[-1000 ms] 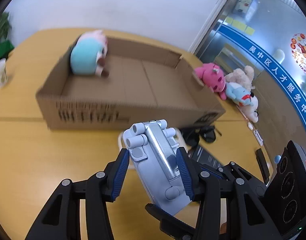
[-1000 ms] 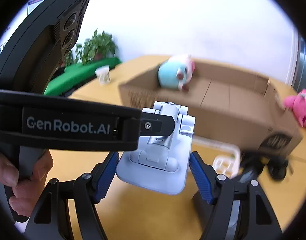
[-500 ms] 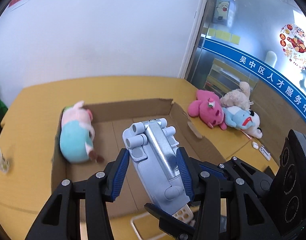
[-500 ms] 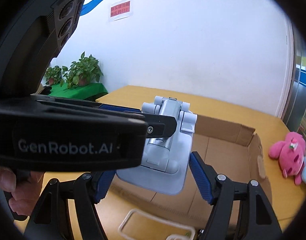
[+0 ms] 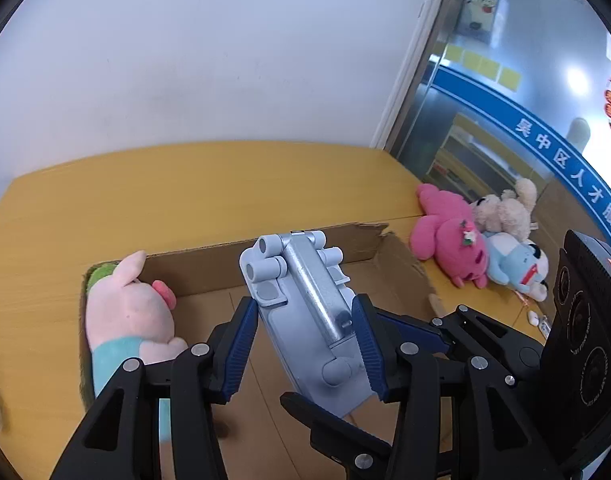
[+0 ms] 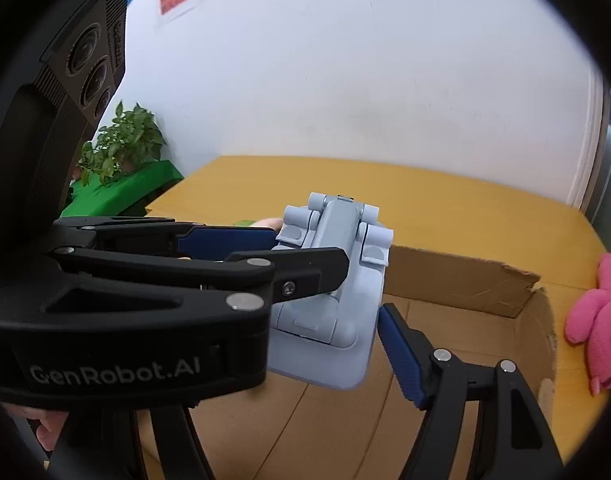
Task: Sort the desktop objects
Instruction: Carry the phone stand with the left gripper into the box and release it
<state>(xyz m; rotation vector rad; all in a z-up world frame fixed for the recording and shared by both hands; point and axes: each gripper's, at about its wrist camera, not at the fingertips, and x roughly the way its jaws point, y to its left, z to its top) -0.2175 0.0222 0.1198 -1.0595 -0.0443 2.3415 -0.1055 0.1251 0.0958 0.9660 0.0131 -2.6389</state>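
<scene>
- The pale grey-blue folding stand point(image 5: 305, 320) is up in the air over the open cardboard box point(image 5: 401, 252), its hinged end pointing away from me.
- My left hand-held gripper point(image 5: 303, 344) is clamped on the stand's long sides; both blue pads point(image 5: 241, 344) press against its edges.
- My right hand-held gripper point(image 6: 325, 316) comes at the stand from the side. Its right pad point(image 6: 397, 356) lies against the edge of the stand's base; the left finger is hidden behind my other gripper's body, so I cannot tell whether this one truly clamps the stand or only stands around it.
- In the right wrist view the same stand point(image 6: 337, 280) hangs above the box floor point(image 6: 445, 320), with the left gripper's black frame crossing in front of it.
- A pink plush with a teal shirt point(image 5: 129, 320) lies in the left end of the box, against its wall.
- The box sits on the yellow bench point(image 5: 185, 192).
- Outside the box, on the bench to the right, lie a bright pink plush point(image 5: 449, 236), a cream plush point(image 5: 505, 212) and a light blue plush point(image 5: 517, 264), touching one another.
- At the far left of the right wrist view a potted plant point(image 6: 121, 140) stands on a green cloth point(image 6: 129, 188).
- A bit of my hand point(image 6: 49, 436) shows at the lower left there.
</scene>
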